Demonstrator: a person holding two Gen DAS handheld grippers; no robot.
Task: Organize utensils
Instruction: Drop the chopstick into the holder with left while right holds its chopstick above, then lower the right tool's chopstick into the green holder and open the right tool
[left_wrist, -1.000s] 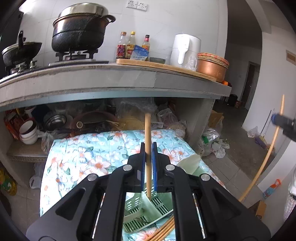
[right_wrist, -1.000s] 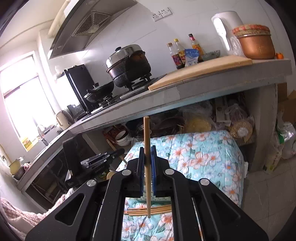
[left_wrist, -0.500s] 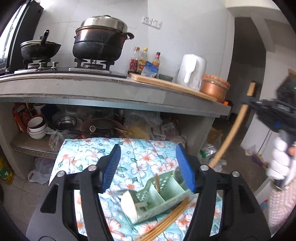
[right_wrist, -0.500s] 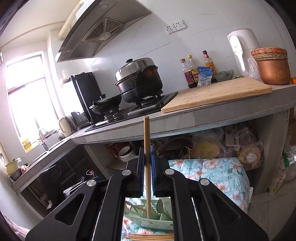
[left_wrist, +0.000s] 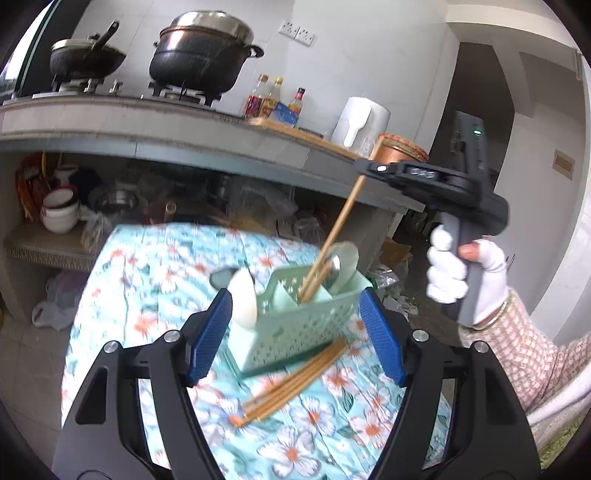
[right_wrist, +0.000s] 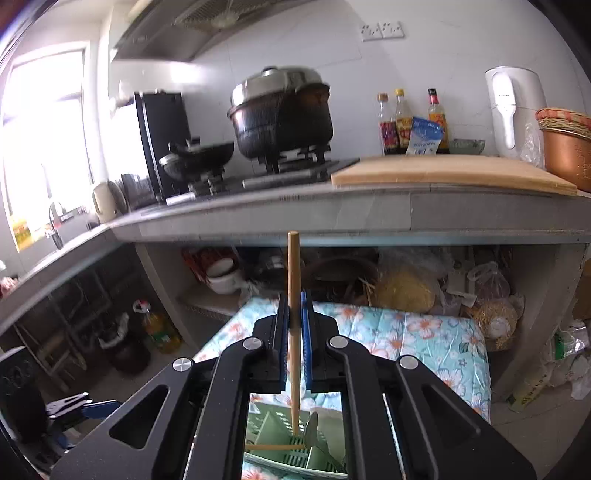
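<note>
A pale green slotted basket (left_wrist: 295, 325) stands on the flowered cloth (left_wrist: 155, 280) with a white spoon (left_wrist: 243, 299), a metal spoon (left_wrist: 334, 264) and a chopstick in it. My left gripper (left_wrist: 295, 336) hovers just before the basket, its jaws opening, blue pads (left_wrist: 210, 332) apart and pressing on nothing. My right gripper (right_wrist: 294, 314) is shut on a wooden chopstick (right_wrist: 294, 280). The left wrist view shows that gripper (left_wrist: 364, 168) up right, with the chopstick (left_wrist: 340, 225) slanting down into a basket compartment. A bundle of loose chopsticks (left_wrist: 295, 380) lies in front of the basket.
A concrete counter (right_wrist: 369, 214) overhangs the far side, carrying a black pot (right_wrist: 280, 114), a wok, bottles, a cutting board and a kettle. Bowls and bags crowd the shelf under it. A gloved hand (left_wrist: 461, 273) holds the right gripper's handle.
My left gripper let go of its chopstick, opened wide and drew back toward the basket's front. The right gripper carried its chopstick in from the right until the tip entered the basket.
</note>
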